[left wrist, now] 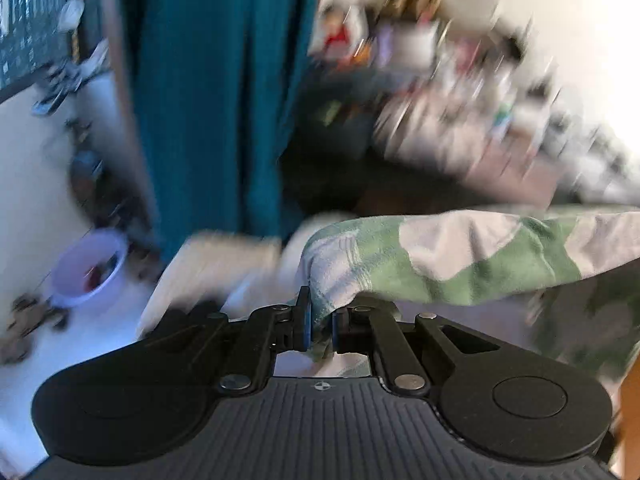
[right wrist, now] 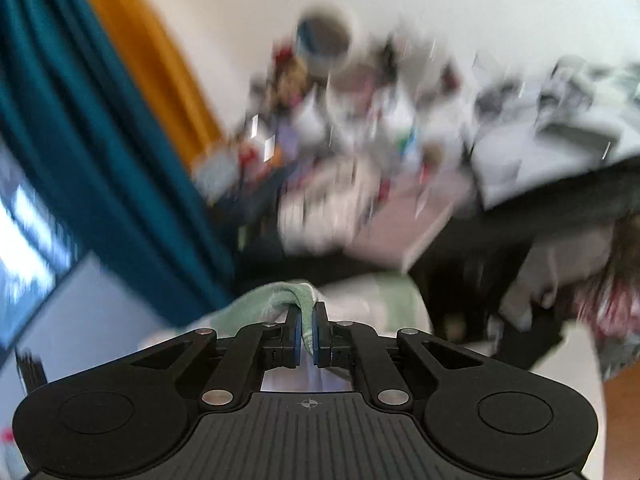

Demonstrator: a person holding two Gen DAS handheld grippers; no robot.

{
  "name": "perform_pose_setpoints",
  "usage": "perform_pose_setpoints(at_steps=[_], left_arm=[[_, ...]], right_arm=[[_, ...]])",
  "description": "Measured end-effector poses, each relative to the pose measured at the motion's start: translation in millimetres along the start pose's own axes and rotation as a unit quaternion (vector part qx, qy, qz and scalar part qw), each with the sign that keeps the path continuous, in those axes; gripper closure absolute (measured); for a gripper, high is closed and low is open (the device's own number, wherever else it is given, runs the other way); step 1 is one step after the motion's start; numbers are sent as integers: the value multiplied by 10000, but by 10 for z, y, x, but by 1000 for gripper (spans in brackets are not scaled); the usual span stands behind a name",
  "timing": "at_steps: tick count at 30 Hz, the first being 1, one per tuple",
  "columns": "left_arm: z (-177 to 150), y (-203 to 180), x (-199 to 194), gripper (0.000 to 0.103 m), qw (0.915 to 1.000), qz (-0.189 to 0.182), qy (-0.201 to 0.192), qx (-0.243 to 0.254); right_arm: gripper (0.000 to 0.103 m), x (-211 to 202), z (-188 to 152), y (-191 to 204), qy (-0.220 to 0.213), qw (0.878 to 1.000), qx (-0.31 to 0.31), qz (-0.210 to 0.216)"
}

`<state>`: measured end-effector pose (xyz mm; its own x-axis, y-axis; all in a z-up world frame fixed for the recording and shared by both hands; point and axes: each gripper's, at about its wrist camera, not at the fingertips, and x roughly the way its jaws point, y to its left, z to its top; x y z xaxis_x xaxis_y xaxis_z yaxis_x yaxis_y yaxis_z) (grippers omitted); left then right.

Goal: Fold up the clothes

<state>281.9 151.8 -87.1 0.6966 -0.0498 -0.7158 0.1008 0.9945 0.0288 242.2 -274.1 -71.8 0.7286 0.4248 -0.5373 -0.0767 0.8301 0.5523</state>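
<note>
The left gripper pinches a bunched edge of the green-and-white patterned garment, which stretches away to the right, lifted. The right gripper is pressed together on a green fold of the same cloth. A teal curtain hangs behind; the background is blurred.

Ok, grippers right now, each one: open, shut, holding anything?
Left gripper: shut on the cloth.
Right gripper: shut on the cloth too.
</note>
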Motion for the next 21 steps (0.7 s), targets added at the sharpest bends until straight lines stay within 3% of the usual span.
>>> perform_pose_setpoints(at_steps=[2,4,7,10,11,13,21], left_arm=[[-381,96,226,94,9978,196,630,-6],[-729,170,437,93,9919,279,1234,-69],[-1323,337,774,90,9715,244,2309,-488],[-1489,390,761,82,9648,121,2503,-800],[-1545,408,756,79,9622,80,2567,-904],[-1619,435,740,58,9581,-19,2654,-1076],[-1315,462,574,47,9645,-472,2255,-1290]], right_arm=[[98,380,-386,-88,838,9964,90,-121],[98,724,-856,-192,1715,9845,137,-336],[93,1039,-1490,-315,2684,9601,202,-760],[83,1147,-1856,-378,3277,9376,297,-1128],[80,1128,-1881,-385,3297,9361,291,-1192],[76,1059,-1852,-394,3209,9383,333,-1246],[64,854,-1012,-460,1955,9747,637,-881]])
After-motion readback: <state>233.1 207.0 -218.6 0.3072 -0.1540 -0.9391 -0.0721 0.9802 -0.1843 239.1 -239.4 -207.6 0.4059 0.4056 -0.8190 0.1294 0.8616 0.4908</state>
